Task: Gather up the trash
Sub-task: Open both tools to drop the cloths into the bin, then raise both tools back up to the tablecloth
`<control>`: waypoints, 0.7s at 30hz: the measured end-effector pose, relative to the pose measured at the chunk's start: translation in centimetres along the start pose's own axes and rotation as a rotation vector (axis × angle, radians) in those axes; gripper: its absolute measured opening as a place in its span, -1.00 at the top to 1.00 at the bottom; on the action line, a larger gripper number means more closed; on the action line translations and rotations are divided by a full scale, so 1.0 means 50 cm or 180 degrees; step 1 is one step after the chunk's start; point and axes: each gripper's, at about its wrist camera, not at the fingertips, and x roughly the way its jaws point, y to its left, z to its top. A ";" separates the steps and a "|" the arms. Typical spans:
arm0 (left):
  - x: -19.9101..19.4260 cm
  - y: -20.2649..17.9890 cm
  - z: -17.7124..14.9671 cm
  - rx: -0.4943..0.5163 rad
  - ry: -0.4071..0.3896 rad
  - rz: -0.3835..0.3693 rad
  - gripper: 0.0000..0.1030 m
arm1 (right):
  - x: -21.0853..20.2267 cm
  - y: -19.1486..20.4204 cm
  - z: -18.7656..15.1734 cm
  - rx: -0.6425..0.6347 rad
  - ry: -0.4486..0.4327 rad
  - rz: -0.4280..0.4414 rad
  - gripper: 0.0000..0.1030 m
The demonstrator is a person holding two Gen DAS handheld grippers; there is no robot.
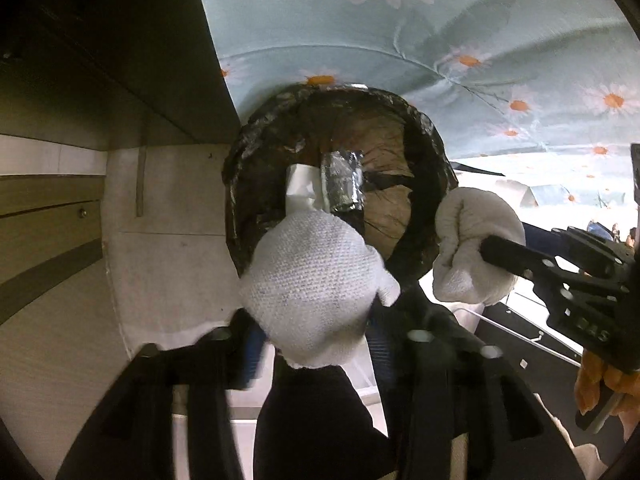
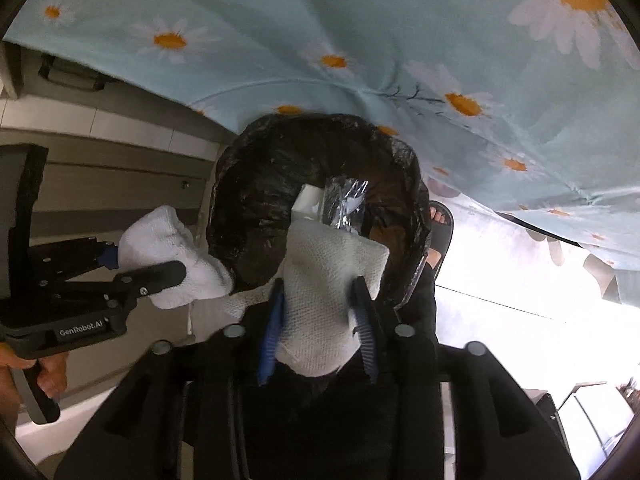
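A round trash bin lined with a black bag stands on the floor below both grippers. Inside it lie a silver foil wrapper and a white paper piece. My left gripper is shut on a white crumpled cloth wad, held over the bin's near rim; it also shows in the right wrist view. My right gripper is shut on another white cloth wad, over the bin's rim; it shows in the left wrist view.
A light blue daisy-print cloth hangs over a surface beside the bin. Wood-look cabinet panels stand on the left. A sandalled foot is next to the bin. The floor is pale tile.
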 end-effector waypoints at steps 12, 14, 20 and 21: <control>-0.011 0.017 0.002 -0.0142 -0.0052 -0.0034 -0.43 | -0.036 -0.017 0.007 0.0166 -0.0156 0.0026 -0.02; -0.018 0.017 0.002 -0.0141 -0.0072 -0.0051 -0.43 | -0.040 -0.016 0.006 0.0182 -0.0170 0.0038 -0.02; -0.068 0.005 -0.006 -0.0026 -0.0223 -0.0036 -0.43 | -0.074 -0.003 -0.003 0.0172 -0.0265 0.0056 -0.02; -0.077 0.003 -0.007 -0.0011 -0.0251 -0.0036 -0.43 | -0.082 -0.001 -0.005 0.0186 -0.0281 0.0075 -0.02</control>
